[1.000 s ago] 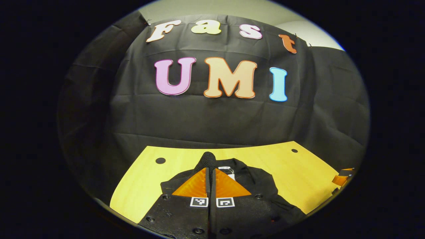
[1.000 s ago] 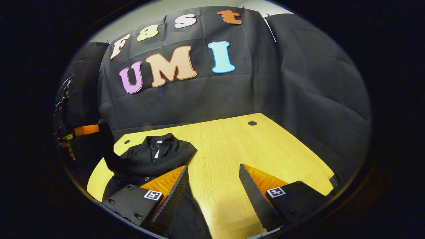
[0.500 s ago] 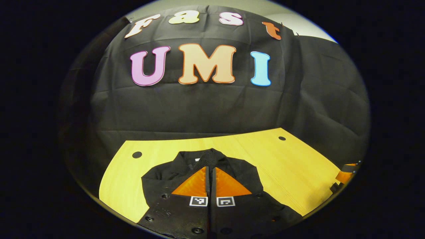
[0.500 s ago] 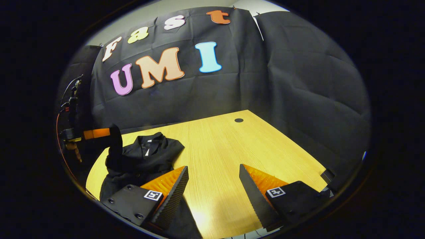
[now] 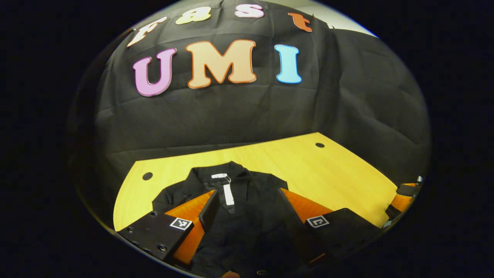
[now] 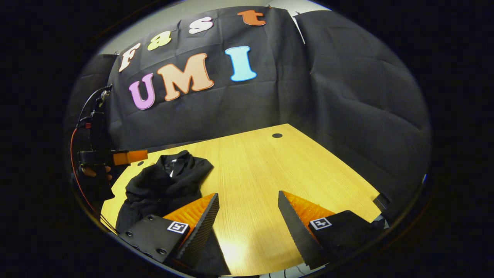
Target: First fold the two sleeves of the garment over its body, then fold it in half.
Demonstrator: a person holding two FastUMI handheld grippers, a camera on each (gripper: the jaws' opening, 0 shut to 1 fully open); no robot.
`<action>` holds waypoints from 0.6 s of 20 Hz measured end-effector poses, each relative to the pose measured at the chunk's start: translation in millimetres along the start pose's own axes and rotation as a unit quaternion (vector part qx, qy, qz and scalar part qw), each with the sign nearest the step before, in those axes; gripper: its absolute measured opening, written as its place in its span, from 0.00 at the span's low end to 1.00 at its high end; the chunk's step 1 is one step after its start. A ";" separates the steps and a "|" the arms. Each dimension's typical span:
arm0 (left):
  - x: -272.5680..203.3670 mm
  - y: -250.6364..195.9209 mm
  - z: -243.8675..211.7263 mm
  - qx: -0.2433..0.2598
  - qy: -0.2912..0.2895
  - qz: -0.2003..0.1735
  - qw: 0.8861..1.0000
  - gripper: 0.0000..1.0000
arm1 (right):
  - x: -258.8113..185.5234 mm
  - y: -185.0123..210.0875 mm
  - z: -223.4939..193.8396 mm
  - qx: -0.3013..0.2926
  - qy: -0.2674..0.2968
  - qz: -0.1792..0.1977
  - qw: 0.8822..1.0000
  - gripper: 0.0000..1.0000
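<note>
A black garment lies bunched on the yellow wooden table, its collar and white neck label facing me. My left gripper hovers just over its body, open, with the cloth showing between the fingers and nothing pinched. In the right gripper view the garment lies crumpled at the table's left end, with the left gripper and the hand holding it above it. My right gripper is open over bare tabletop to the right of the garment, holding nothing.
The table has a dark round hole near its far right corner and another at the far left. Black cloth walls stand close behind and beside it. The right gripper appears at the table's right edge.
My left gripper was shut on a fold of black cloth; it has now opened and the fold has dropped onto the garment's body. The right gripper has stayed open, barely moving.
</note>
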State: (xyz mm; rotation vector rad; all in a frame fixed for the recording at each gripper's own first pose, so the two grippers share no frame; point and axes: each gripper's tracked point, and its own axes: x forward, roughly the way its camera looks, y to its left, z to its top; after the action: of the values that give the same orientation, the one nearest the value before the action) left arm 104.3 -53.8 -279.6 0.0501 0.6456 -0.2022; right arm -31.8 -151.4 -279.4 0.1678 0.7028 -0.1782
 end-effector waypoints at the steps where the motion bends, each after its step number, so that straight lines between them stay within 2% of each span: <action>1: -10.9 5.9 2.8 -0.001 -0.010 0.015 1.000 0.93 | 2.1 3.7 0.9 -0.005 0.000 0.014 1.000 0.94; 2: -23.2 12.4 2.2 -0.003 -0.018 0.031 0.999 0.94 | 3.5 9.2 1.4 -0.010 0.001 0.030 0.999 0.94; 3: -35.9 20.9 -0.8 -0.006 -0.019 0.049 0.999 0.94 | 5.9 13.5 0.0 -0.016 0.003 0.046 0.999 0.98; 4: -48.2 30.0 -8.7 -0.012 -0.018 0.068 0.997 0.94 | 7.0 18.7 -0.9 -0.024 0.006 0.063 0.998 0.94; 5: -62.1 38.9 -13.5 -0.021 -0.020 0.085 0.996 0.94 | 8.1 24.2 -2.2 -0.034 0.006 0.077 0.996 0.98; 7: -90.0 54.6 -28.0 -0.035 -0.016 0.111 0.993 0.94 | 7.0 30.2 -5.9 -0.054 0.009 0.088 0.995 0.98; 10: -127.3 81.9 -58.3 -0.031 -0.001 0.143 0.989 0.94 | -2.7 46.6 -9.3 -0.053 0.000 0.099 0.994 0.98; 12: -148.8 94.2 -79.2 -0.038 0.013 0.150 0.988 0.94 | -5.7 55.9 -22.4 -0.058 0.010 0.096 0.994 0.98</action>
State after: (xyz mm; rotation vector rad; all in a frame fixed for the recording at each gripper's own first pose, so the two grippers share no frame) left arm -39.6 72.6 -254.8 0.0753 0.6632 0.1148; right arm -38.0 -91.7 -287.3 0.1248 0.7098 0.0479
